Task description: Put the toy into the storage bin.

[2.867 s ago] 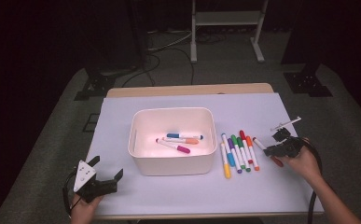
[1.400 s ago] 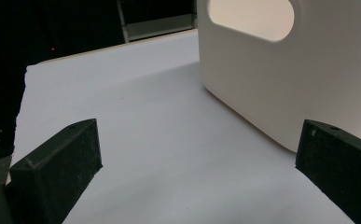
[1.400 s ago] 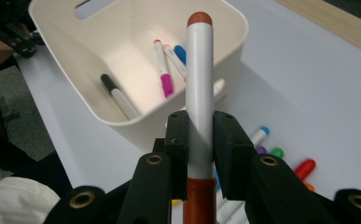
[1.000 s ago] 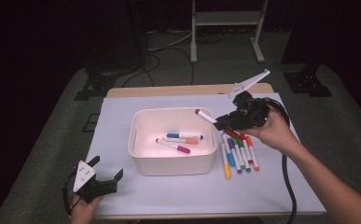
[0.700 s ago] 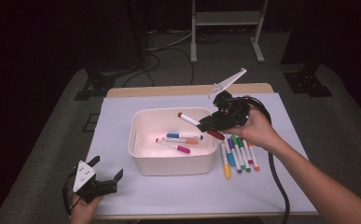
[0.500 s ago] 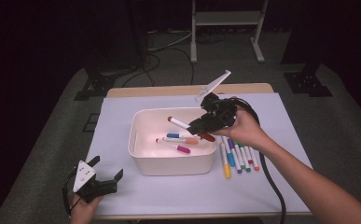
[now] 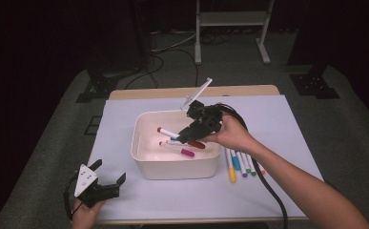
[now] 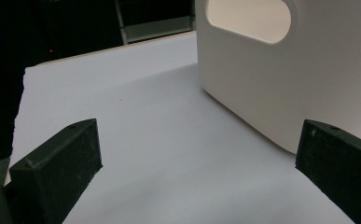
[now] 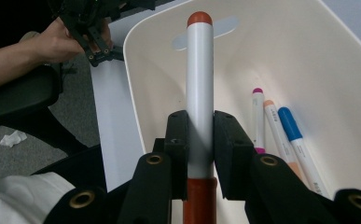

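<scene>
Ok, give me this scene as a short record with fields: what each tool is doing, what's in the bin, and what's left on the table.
right tool: shut on red marker, held over the white bin
left tool: open, nothing between its jaws, beside the bin on the table
in bin: pink marker, blue marker, orange marker
on table: loose markers in a row right of the bin

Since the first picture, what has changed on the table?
The right gripper took a red marker from the row of markers and carried it left over the white bin, its fingers clamped on it. The left gripper, the bin and its three markers stayed put.
</scene>
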Demonstrator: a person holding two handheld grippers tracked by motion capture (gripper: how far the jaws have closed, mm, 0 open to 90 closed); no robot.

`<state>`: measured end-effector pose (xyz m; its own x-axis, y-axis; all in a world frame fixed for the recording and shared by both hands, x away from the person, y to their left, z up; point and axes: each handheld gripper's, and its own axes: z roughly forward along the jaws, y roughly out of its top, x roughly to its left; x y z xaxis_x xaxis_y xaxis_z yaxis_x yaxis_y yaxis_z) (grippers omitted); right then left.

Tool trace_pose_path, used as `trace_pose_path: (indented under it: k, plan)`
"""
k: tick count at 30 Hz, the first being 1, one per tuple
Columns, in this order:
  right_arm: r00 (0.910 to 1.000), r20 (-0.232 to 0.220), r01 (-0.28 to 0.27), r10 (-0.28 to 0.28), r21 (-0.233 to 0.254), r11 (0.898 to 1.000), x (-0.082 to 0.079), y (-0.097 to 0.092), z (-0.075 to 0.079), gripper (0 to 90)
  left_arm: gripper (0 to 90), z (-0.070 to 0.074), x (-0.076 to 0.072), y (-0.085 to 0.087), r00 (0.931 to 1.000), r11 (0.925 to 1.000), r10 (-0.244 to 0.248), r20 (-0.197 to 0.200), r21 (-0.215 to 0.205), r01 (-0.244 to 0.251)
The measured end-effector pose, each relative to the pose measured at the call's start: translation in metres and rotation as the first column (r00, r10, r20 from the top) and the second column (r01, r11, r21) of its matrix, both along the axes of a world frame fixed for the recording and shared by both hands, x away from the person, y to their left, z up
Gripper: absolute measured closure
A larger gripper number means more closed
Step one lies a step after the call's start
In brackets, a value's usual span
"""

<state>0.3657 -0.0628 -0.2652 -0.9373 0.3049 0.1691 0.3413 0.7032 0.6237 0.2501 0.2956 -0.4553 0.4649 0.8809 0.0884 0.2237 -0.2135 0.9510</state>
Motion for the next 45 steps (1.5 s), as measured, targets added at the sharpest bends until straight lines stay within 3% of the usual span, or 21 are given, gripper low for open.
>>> trace_pose_path:
  k: [10, 28, 45]
  plan:
    - [0.9982, -0.028, -0.054, 0.053, -0.018, 0.998, 0.006, 0.022, -0.018, 75.7, 0.0, 0.0, 0.0, 0.0, 1.0, 1.0, -0.001, 0.001, 0.001, 0.001]
    - [0.9911, -0.087, -0.107, 0.101, -0.074, 0.991, 0.017, 0.048, -0.055, 75.6, 0.0, 0.0, 0.0, 0.0, 1.0, 1.0, -0.004, 0.002, 0.004, 0.004]
    - [0.981, -0.13, -0.166, 0.144, -0.176, 0.97, 0.017, 0.067, -0.081, 75.6, 0.0, 0.0, 0.0, 0.0, 1.0, 1.0, -0.005, 0.001, -0.005, 0.005]
